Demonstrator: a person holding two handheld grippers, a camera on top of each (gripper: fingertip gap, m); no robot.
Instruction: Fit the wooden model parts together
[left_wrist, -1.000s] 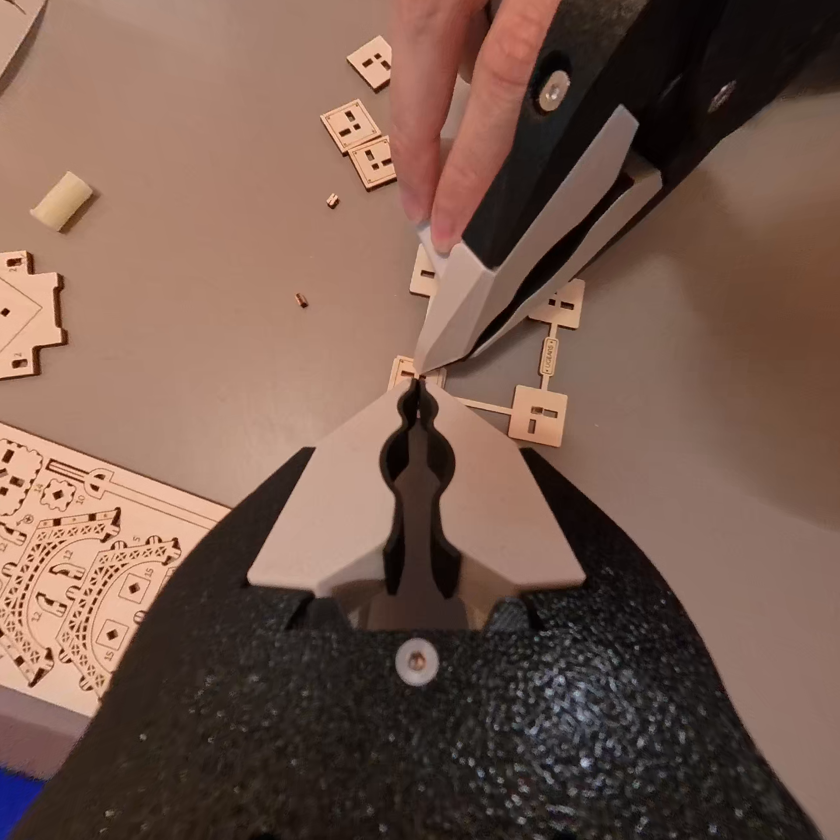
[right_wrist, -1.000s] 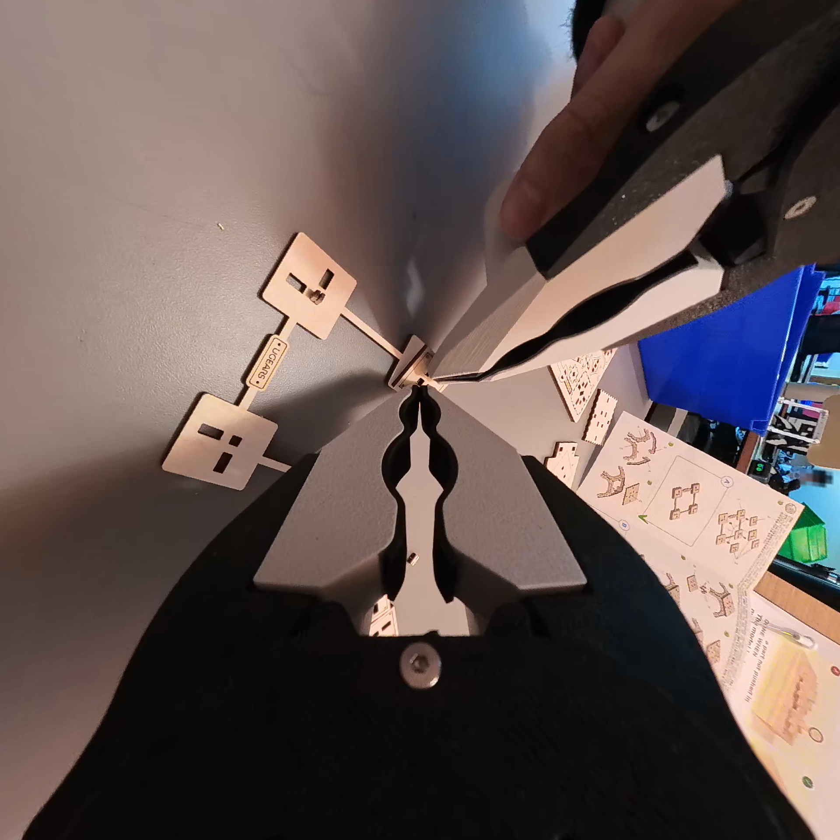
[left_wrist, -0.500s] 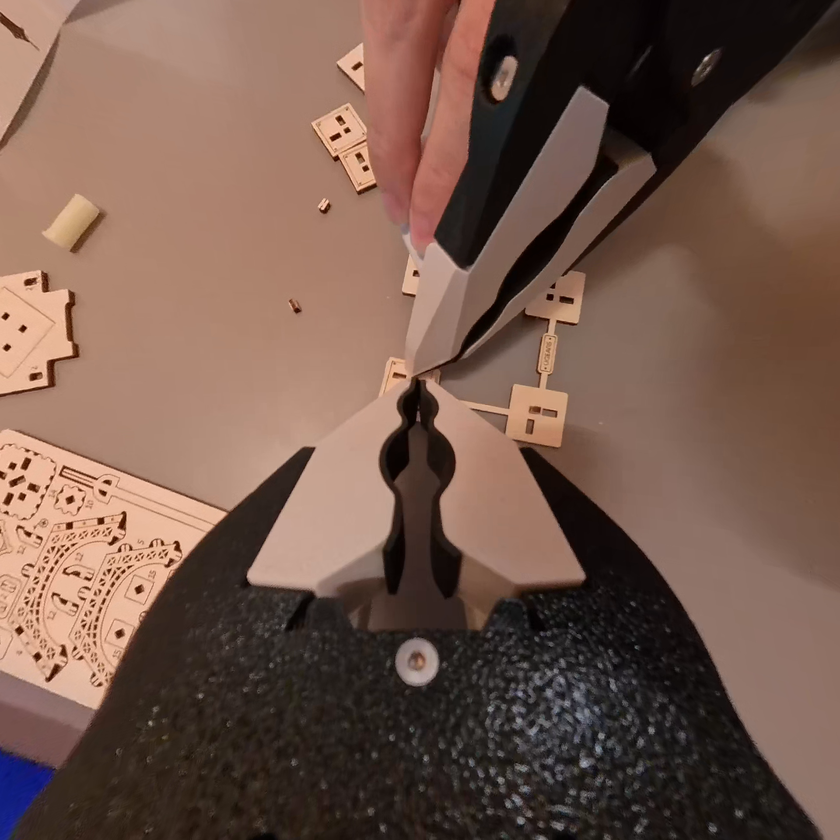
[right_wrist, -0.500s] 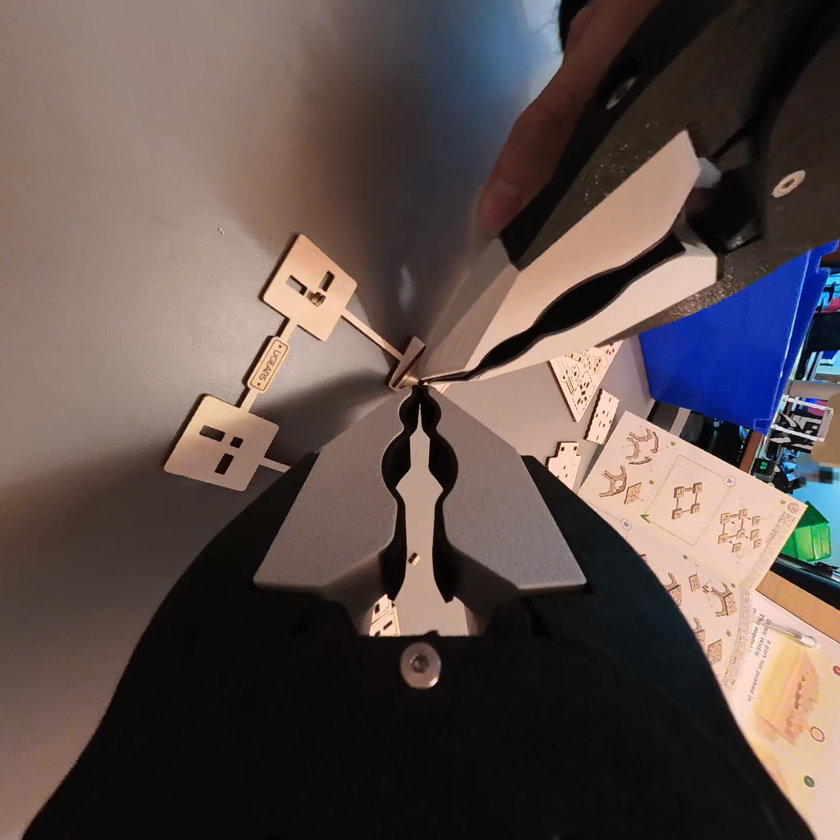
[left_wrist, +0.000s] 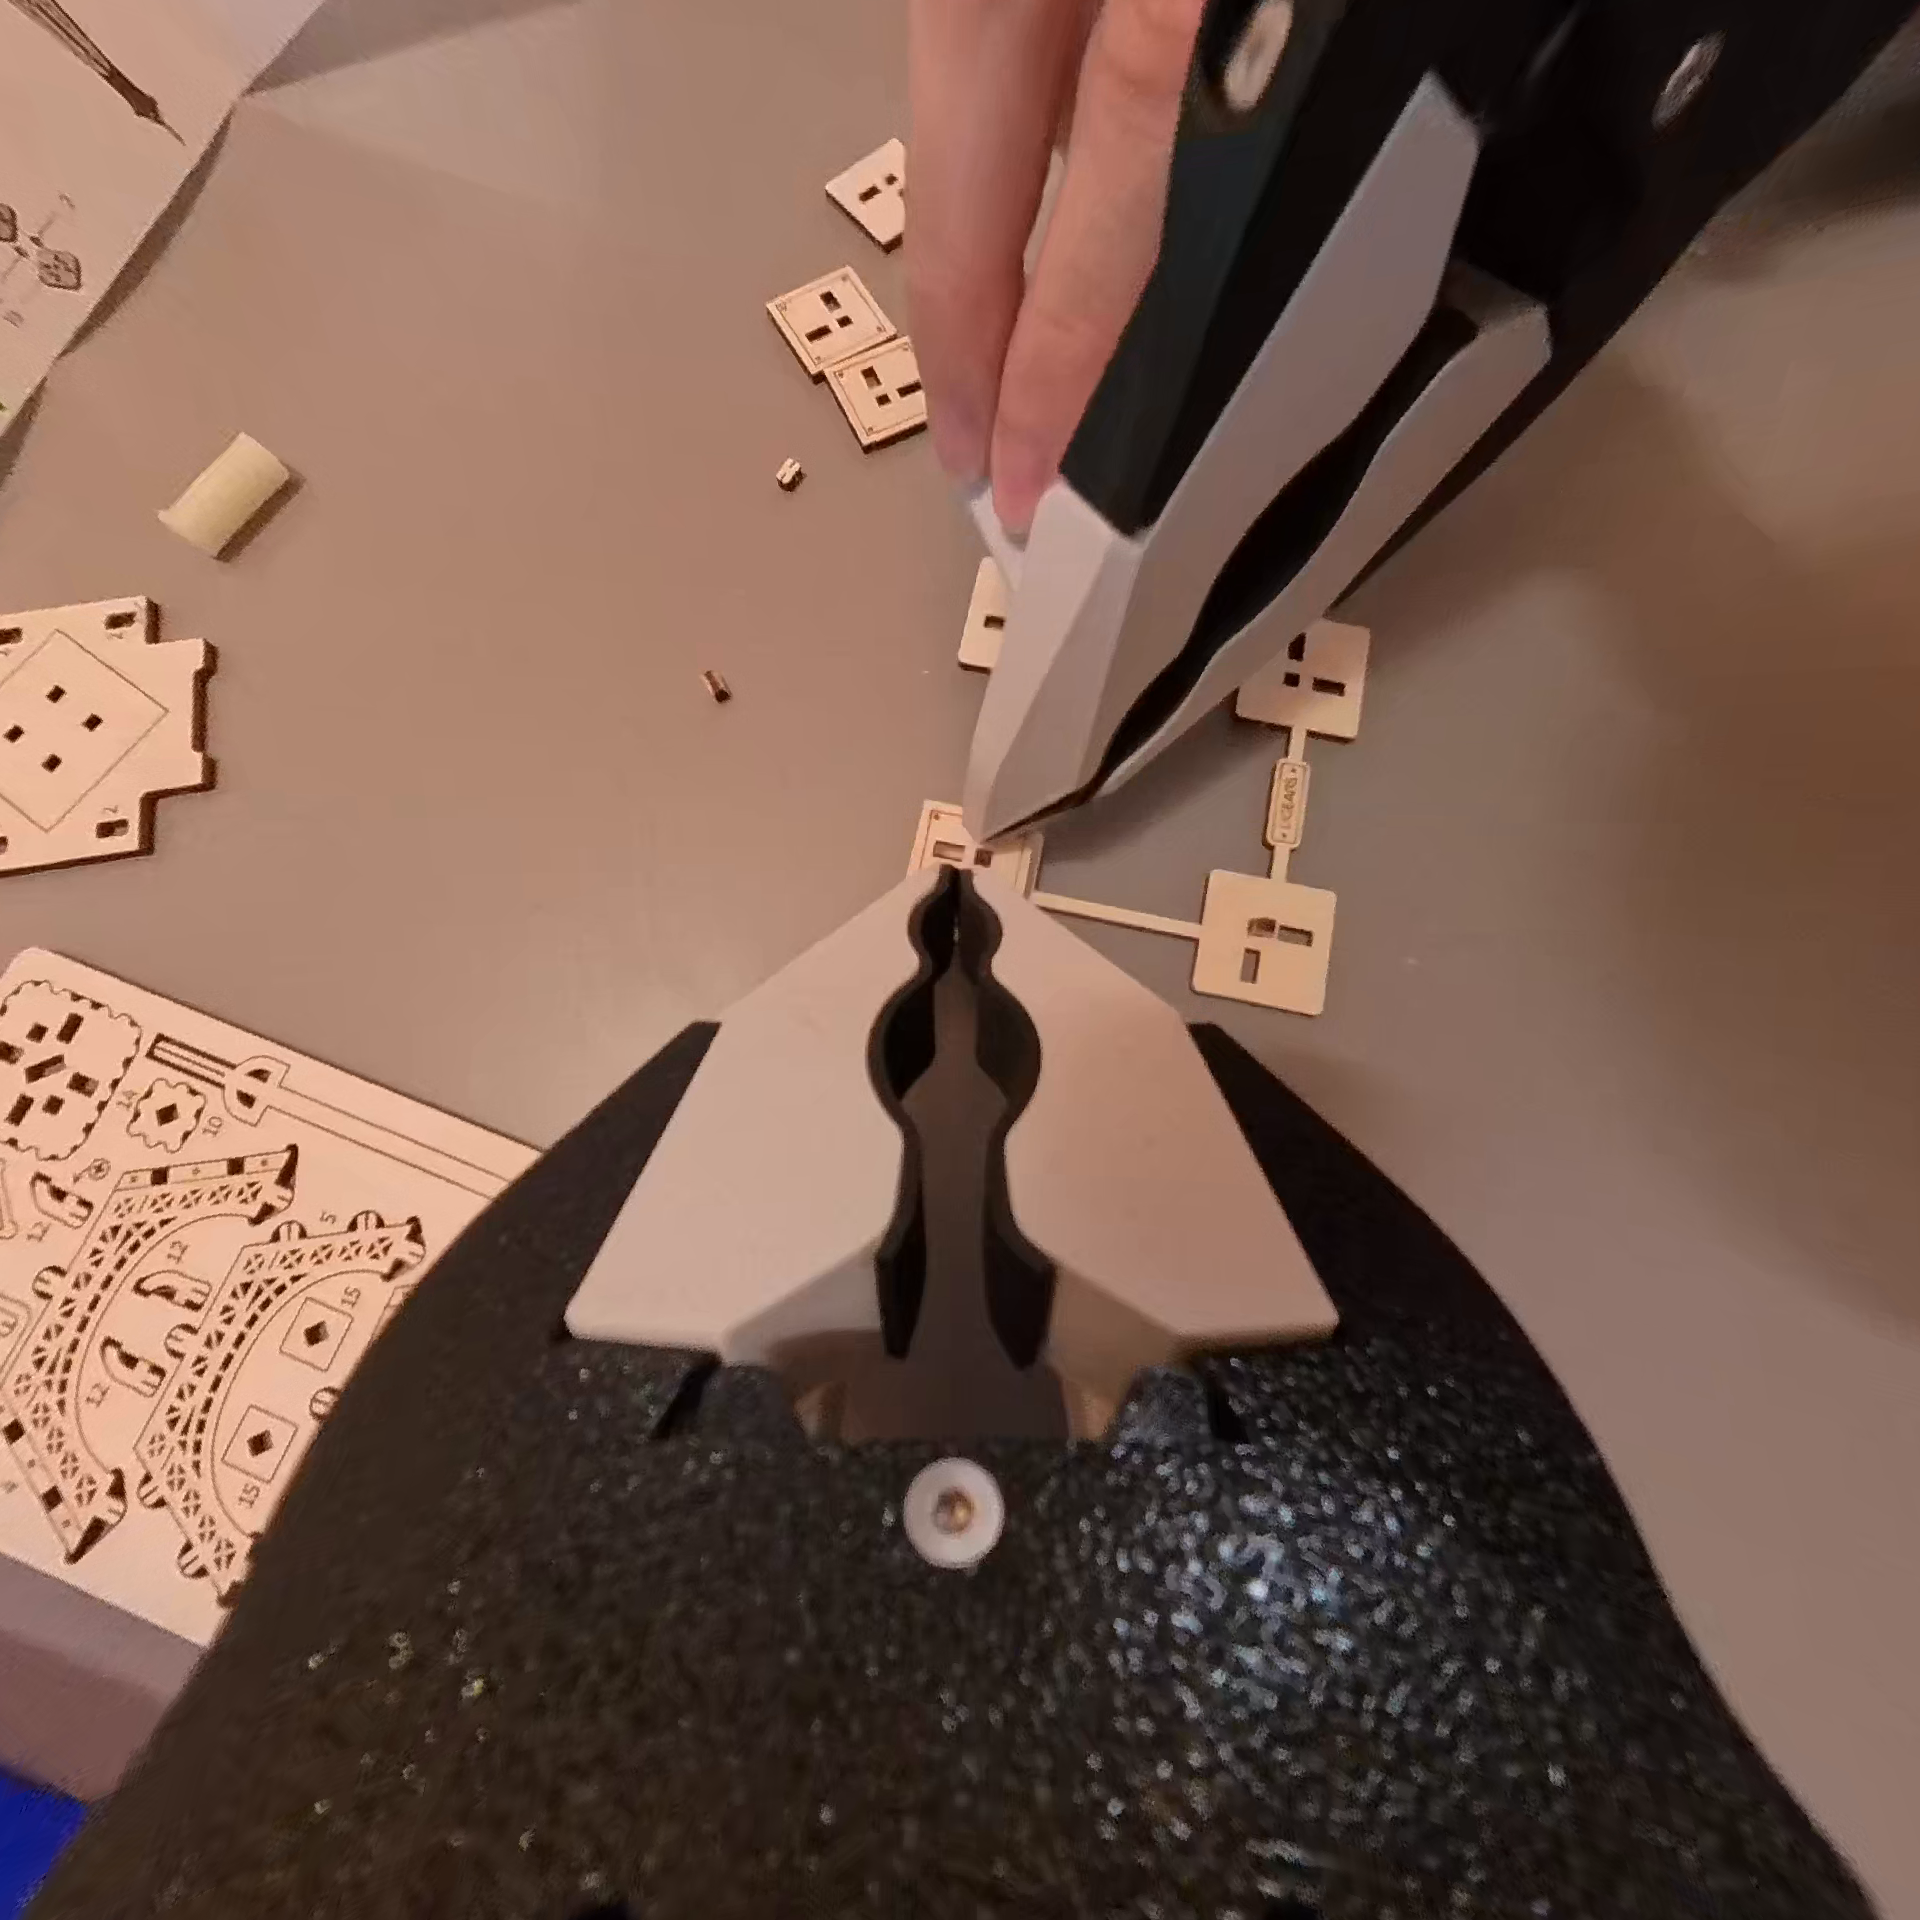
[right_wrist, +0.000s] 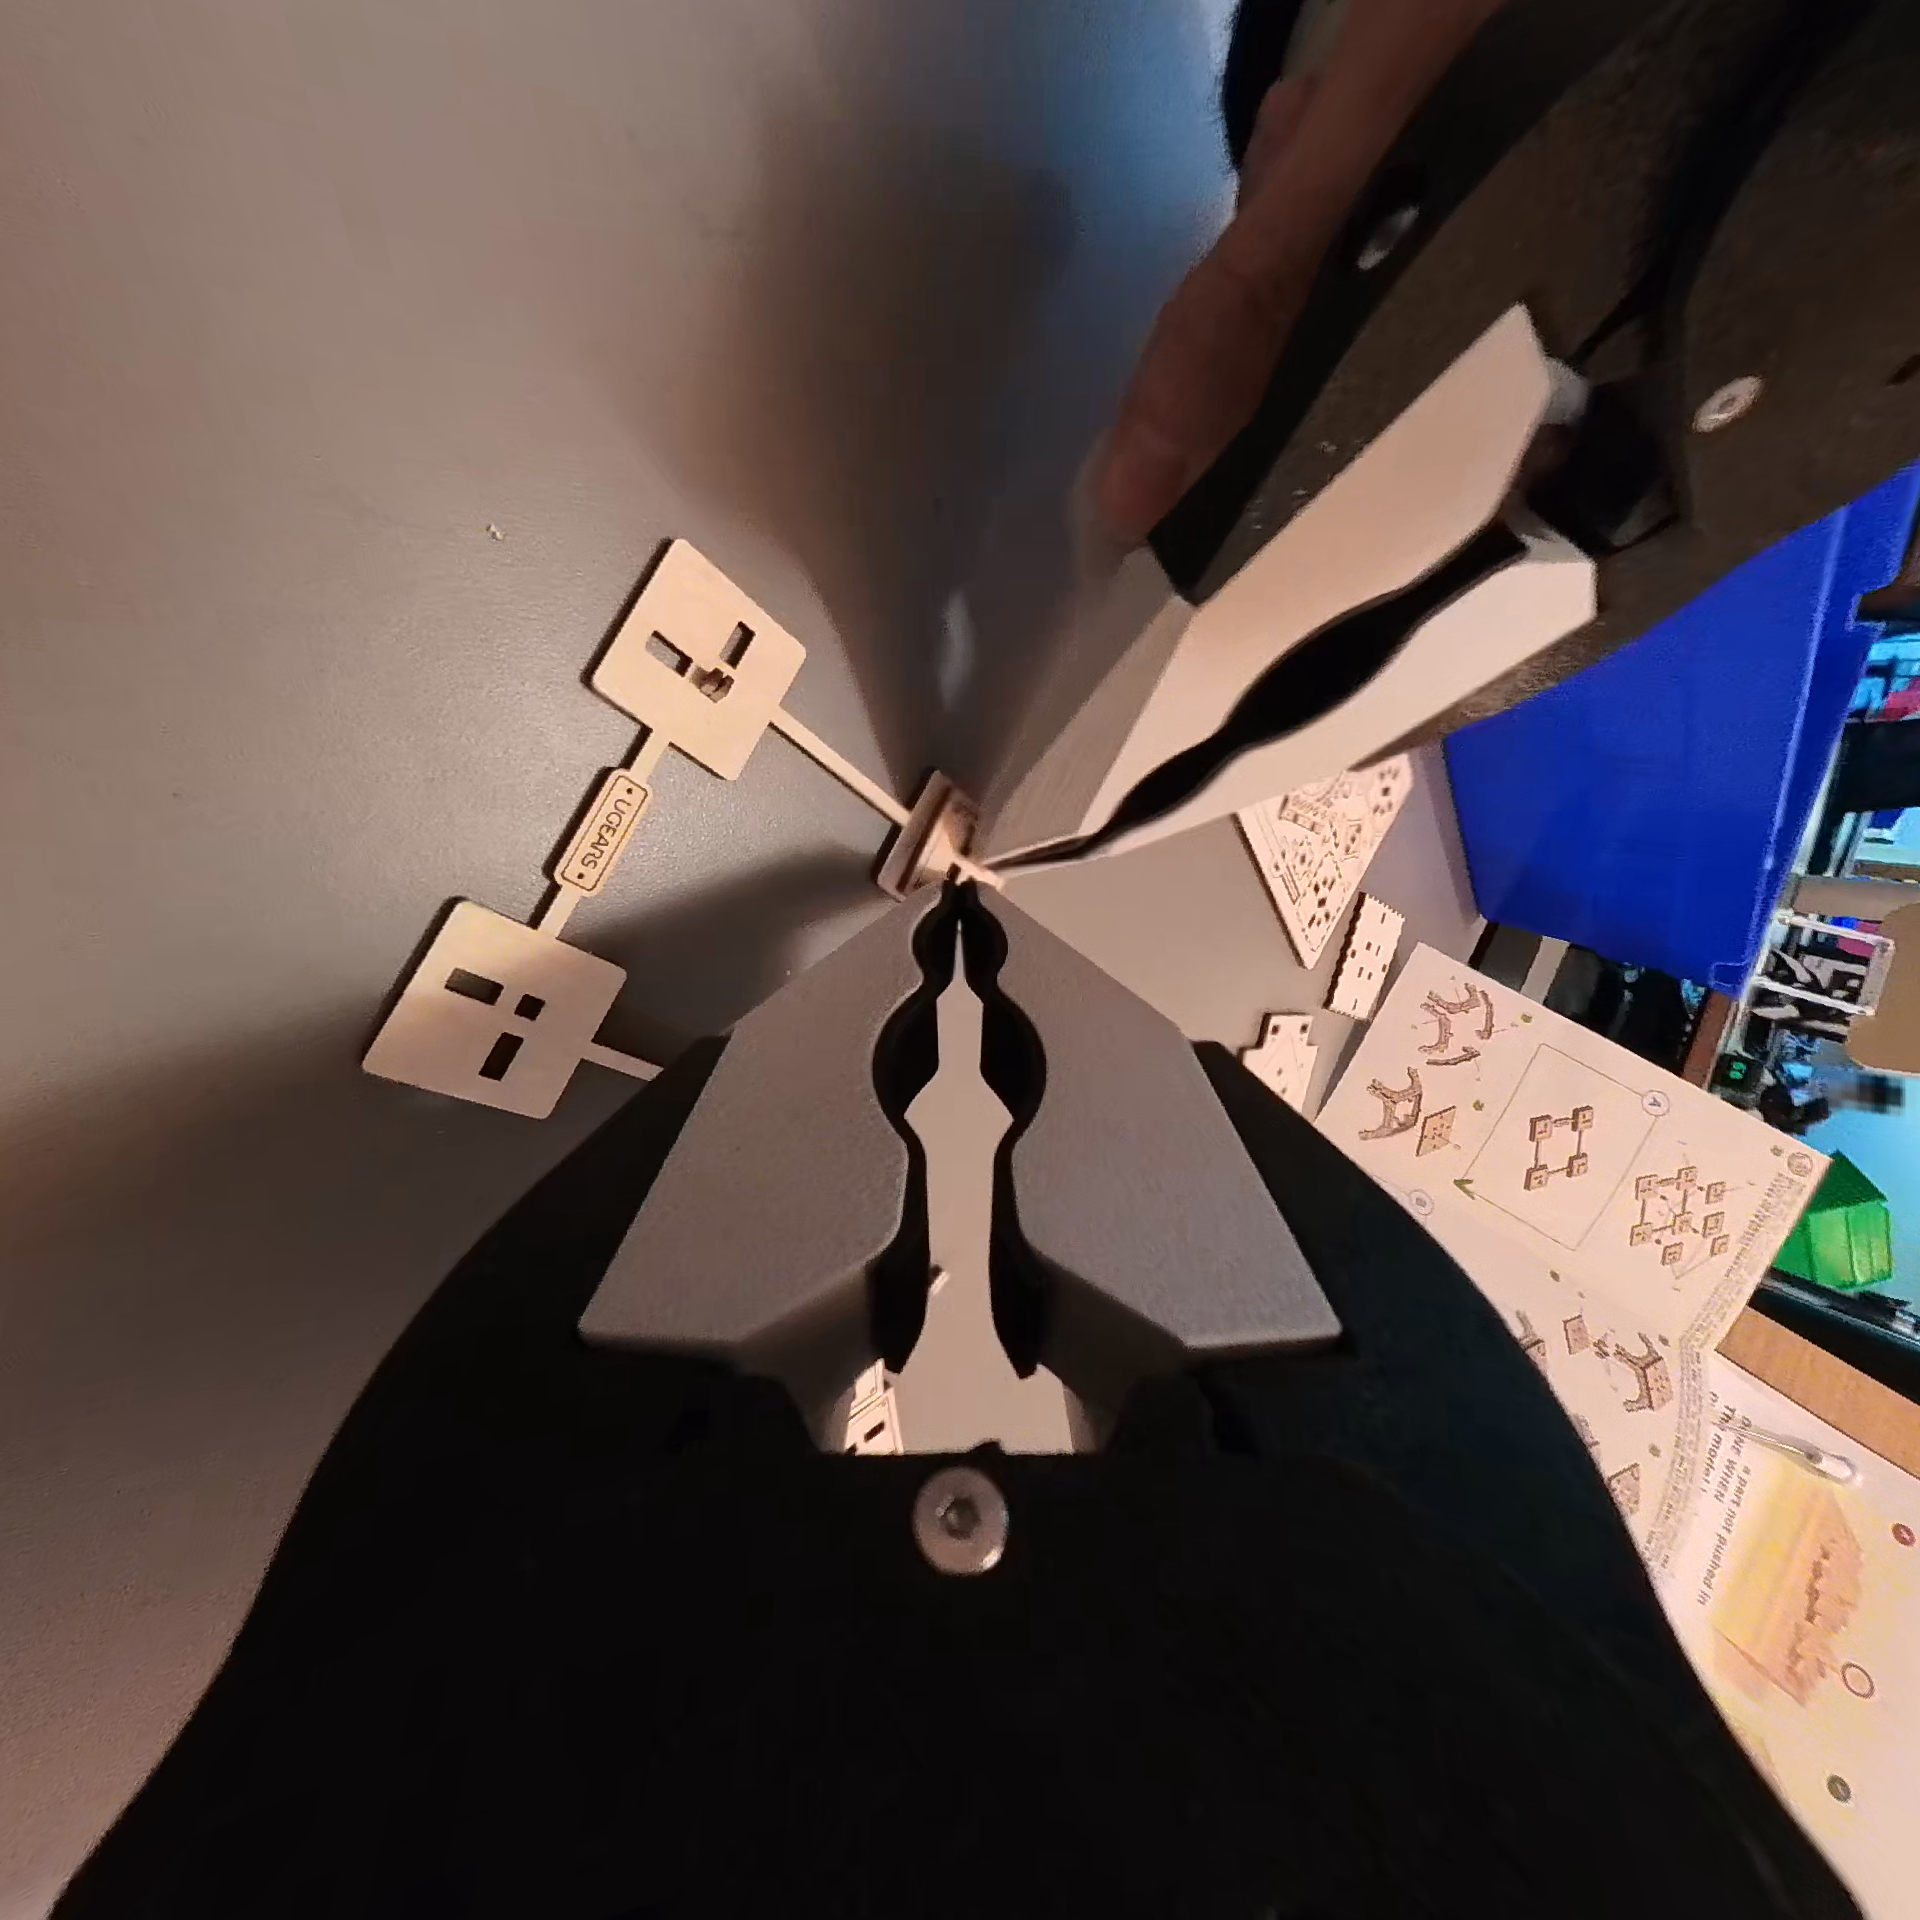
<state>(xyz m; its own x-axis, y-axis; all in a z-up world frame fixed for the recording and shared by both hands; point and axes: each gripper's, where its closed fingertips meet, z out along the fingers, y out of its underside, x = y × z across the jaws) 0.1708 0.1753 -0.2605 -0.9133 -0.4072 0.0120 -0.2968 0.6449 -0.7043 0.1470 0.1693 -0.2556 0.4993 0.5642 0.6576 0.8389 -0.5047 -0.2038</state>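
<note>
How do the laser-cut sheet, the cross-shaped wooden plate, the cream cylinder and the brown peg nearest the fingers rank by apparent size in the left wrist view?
1. Laser-cut sheet, partly cut off by the frame and the gripper.
2. Cross-shaped wooden plate, also cut off at the edge.
3. Cream cylinder.
4. Brown peg, the smallest.

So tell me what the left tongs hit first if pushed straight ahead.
Almost at once, the small square wooden tile at the corner of the wooden frame: the shut left tongs sit at its near edge. The right tongs press there too; depth is unclear.
</note>
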